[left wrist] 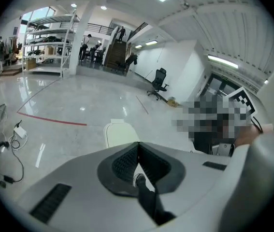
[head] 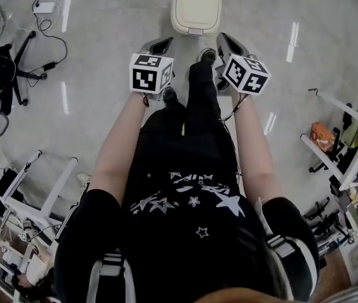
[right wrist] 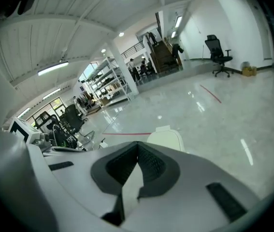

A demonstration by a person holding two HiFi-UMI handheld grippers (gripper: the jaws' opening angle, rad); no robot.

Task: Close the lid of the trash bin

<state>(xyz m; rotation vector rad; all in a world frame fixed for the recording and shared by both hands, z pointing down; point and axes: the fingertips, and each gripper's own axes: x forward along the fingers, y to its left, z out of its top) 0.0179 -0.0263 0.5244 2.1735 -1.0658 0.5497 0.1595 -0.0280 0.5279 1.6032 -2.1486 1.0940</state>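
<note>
Head view: trash bin lid (head: 196,4) looks already down; left gripper (head: 159,44) and right gripper (head: 226,42) both pinched closed, empty, short of it.

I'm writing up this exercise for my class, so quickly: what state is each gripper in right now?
Left gripper: closed, jaws together, holding nothing.
Right gripper: closed, jaws together, holding nothing.

A white power strip (head: 43,7) lies on the glossy grey floor (head: 103,43). A red line (left wrist: 50,119) crosses the floor. A black office chair (left wrist: 158,83) stands near the far wall. Shelving racks (left wrist: 47,47) stand at far left, beside a staircase (left wrist: 113,52).
</note>
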